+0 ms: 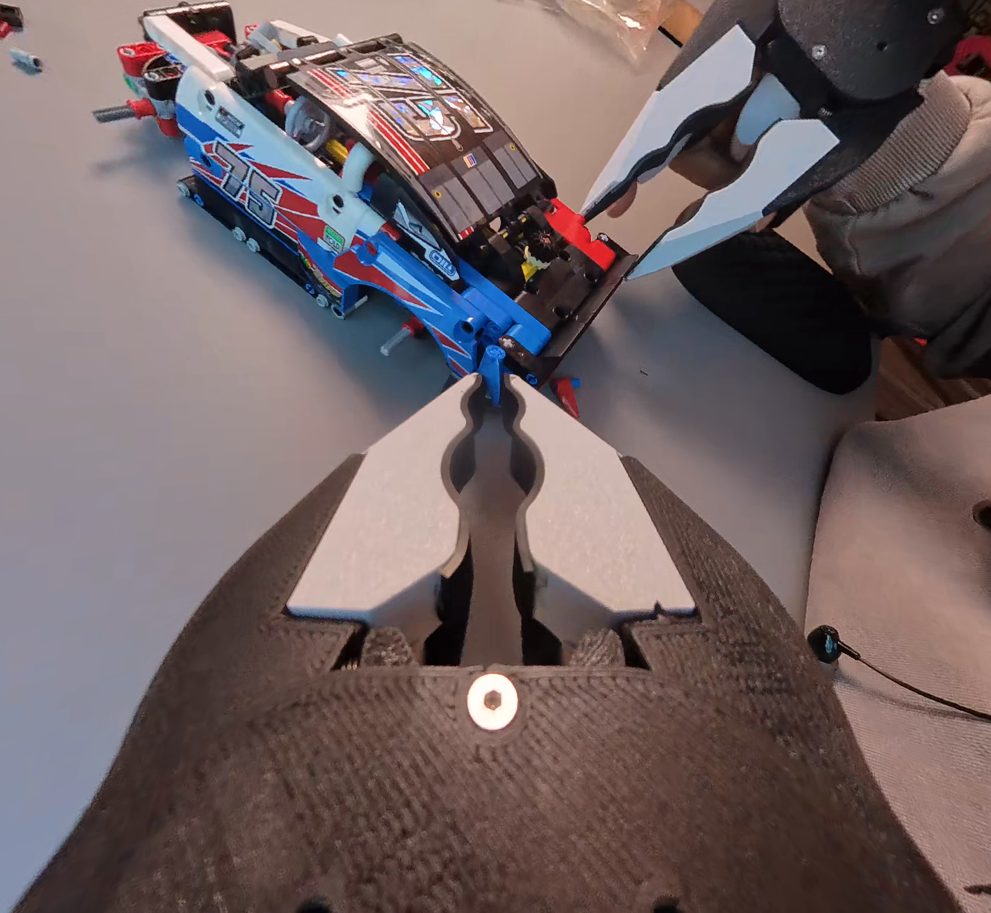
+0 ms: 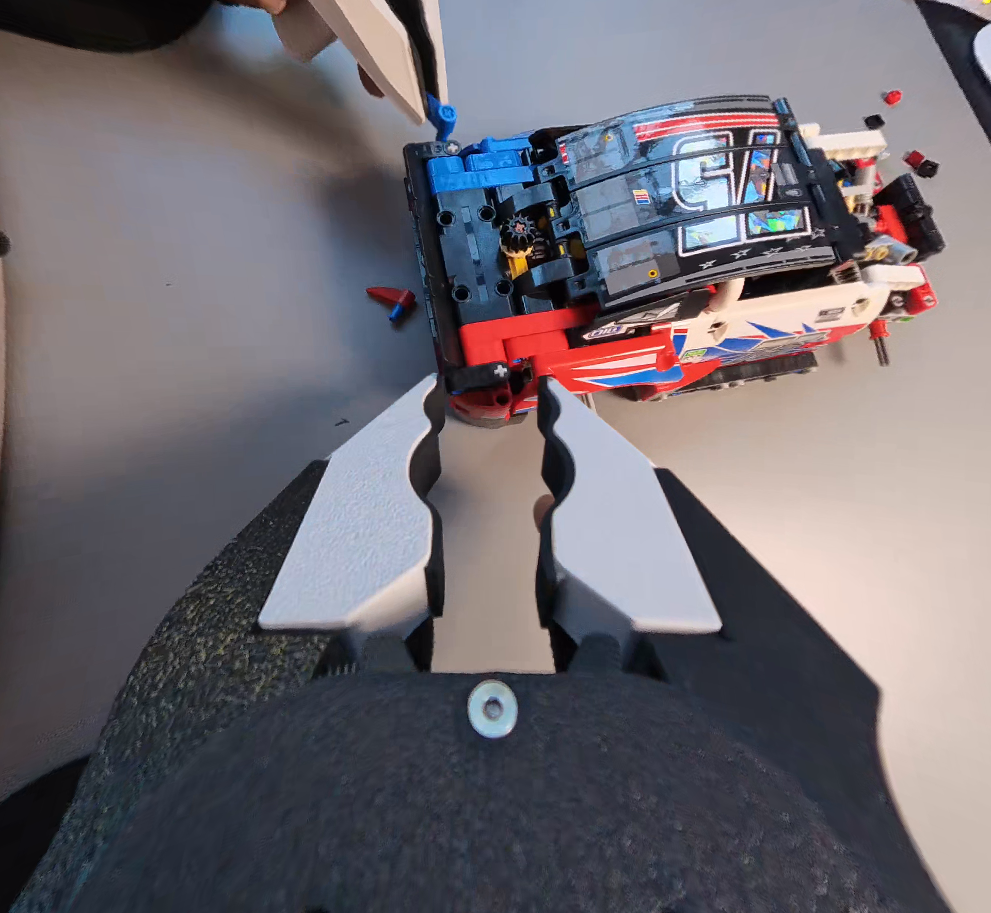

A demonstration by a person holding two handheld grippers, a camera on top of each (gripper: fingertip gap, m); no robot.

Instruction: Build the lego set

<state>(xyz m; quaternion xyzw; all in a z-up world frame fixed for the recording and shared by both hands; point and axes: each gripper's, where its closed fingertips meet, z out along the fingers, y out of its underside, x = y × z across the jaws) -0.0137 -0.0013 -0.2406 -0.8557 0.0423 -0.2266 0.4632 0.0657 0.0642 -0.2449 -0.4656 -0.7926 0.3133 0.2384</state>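
On the counter (image 1: 107,458) the lego car (image 1: 343,179) sits unfinished. Your left claw (image 1: 493,388) pinches a small blue piece (image 1: 493,370) at its blue rear corner; your right claw (image 2: 490,394), half spread, steadies the red corner. Next, seat that piece squarely.

Right hand-held gripper (image 2: 490,394) — jaws parted, tips flanking the red rear corner of the lego car (image 2: 670,254); left hand-held gripper (image 2: 429,107) pinches a blue piece (image 2: 442,118); loose red piece (image 2: 390,297) on tabletop (image 2: 214,244).

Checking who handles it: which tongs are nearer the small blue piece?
Left. Left tongs pinch the blue piece; right tongs sit open at the car's opposite red corner.
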